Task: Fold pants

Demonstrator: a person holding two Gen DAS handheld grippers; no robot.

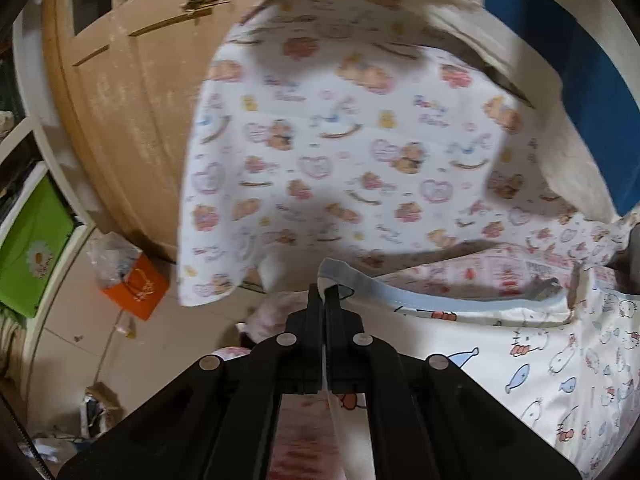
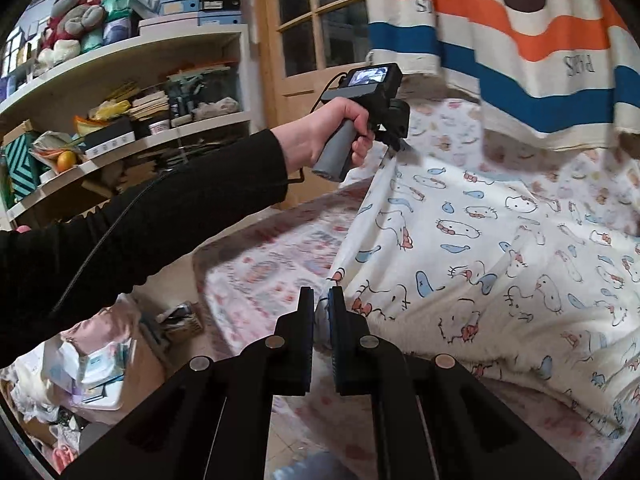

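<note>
Pants [image 2: 500,264] stretched between both clamped grippers: left gripper [image 1: 322,294], right gripper [image 2: 321,300].

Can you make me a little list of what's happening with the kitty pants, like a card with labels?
garment: white pants with cat faces and blue fish
lying on: bed sheet with pink print
left gripper: shut on the pants' blue-edged hem
right gripper: shut on another edge of the pants
holder: a hand in a black sleeve grips the left gripper's grey handle
behind: striped towel hanging, wooden door
fold: not finished, cloth lifted between the grippers
</note>
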